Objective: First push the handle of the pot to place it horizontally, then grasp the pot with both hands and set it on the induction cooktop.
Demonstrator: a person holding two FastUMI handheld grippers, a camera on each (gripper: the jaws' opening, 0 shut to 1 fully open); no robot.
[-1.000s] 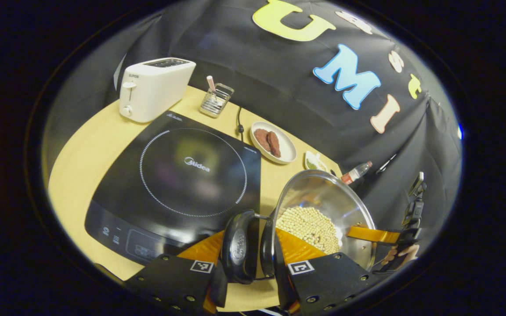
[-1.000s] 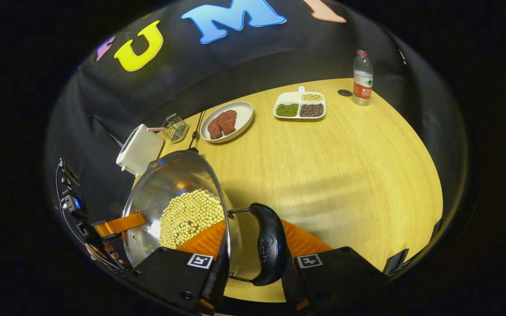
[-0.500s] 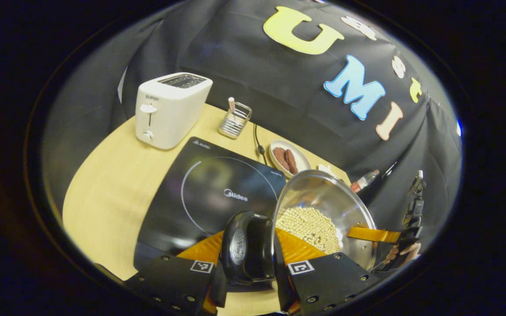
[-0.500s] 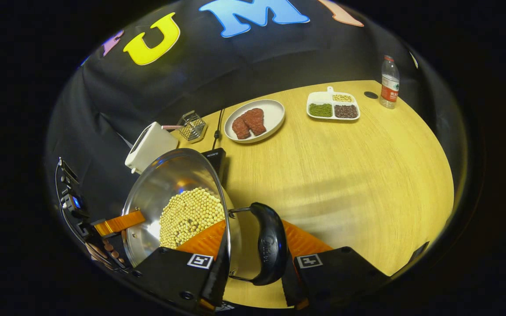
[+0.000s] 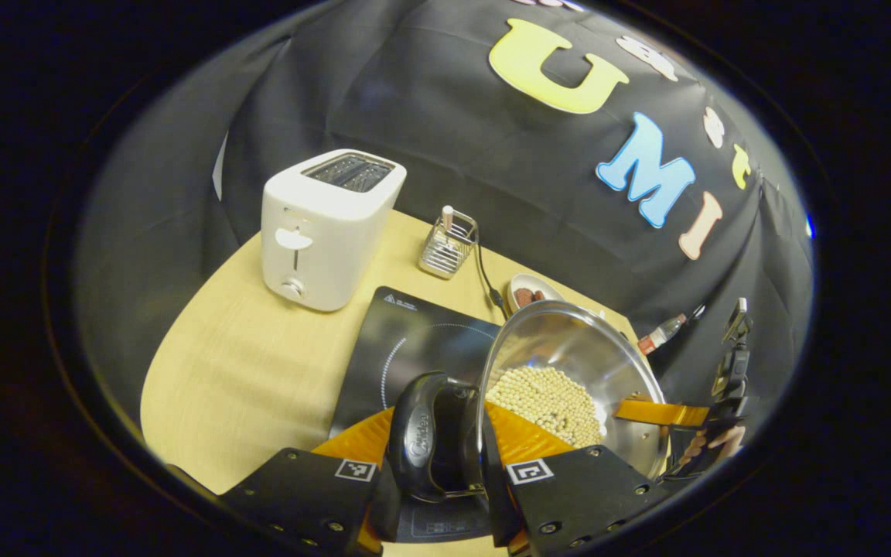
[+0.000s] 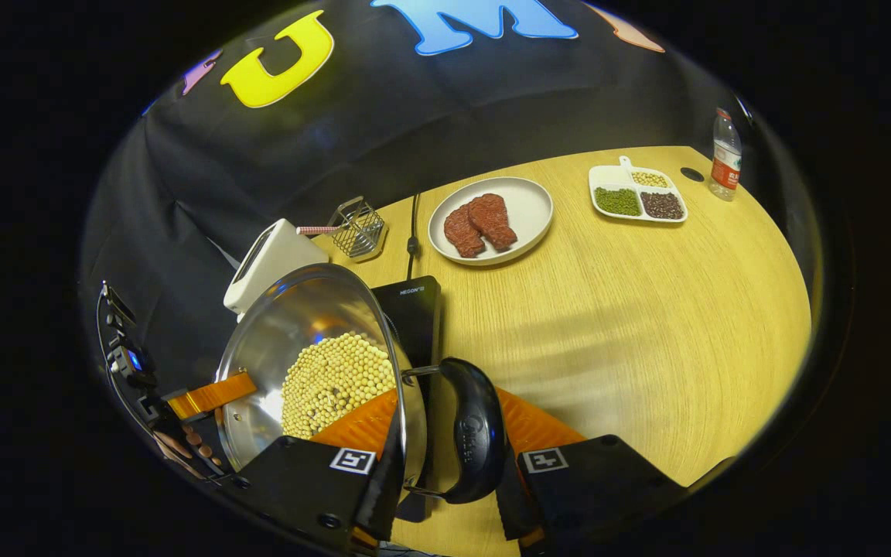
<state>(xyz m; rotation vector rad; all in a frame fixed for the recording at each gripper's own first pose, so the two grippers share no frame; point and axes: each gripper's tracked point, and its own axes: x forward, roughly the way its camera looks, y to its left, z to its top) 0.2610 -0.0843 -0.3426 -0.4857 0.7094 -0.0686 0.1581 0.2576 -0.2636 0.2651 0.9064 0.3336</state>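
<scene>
1. The left tongs are clamping the pot's left-side black handle between their orange fingers, closed down to the handle's thickness. I judge the grip sits here because the loop is the only firm hold on this side.

2. The right tongs are closing likewise on the opposite black handle, with one orange finger outside the loop and the other against the pot wall side. In the left gripper view these tongs are showing across the bowl, with the hand behind them.

3. The steel pot is hanging between the two grips, off the bench, and is sitting over the near edge of the induction cooktop. Holding both handles at once is probably keeping the rim level, since the pot is carrying a layer of pale beans that would slide if it tipped.

4. The handles are lying out sideways, so the pushing step looks done; the carry is under way and the setting down is not yet done.

5. The toaster and the wire rack are standing beyond the cooktop, well apart from the pot. The plate of meat, the divided dish and the bottle are sitting off to the right side, clear of the path.
</scene>
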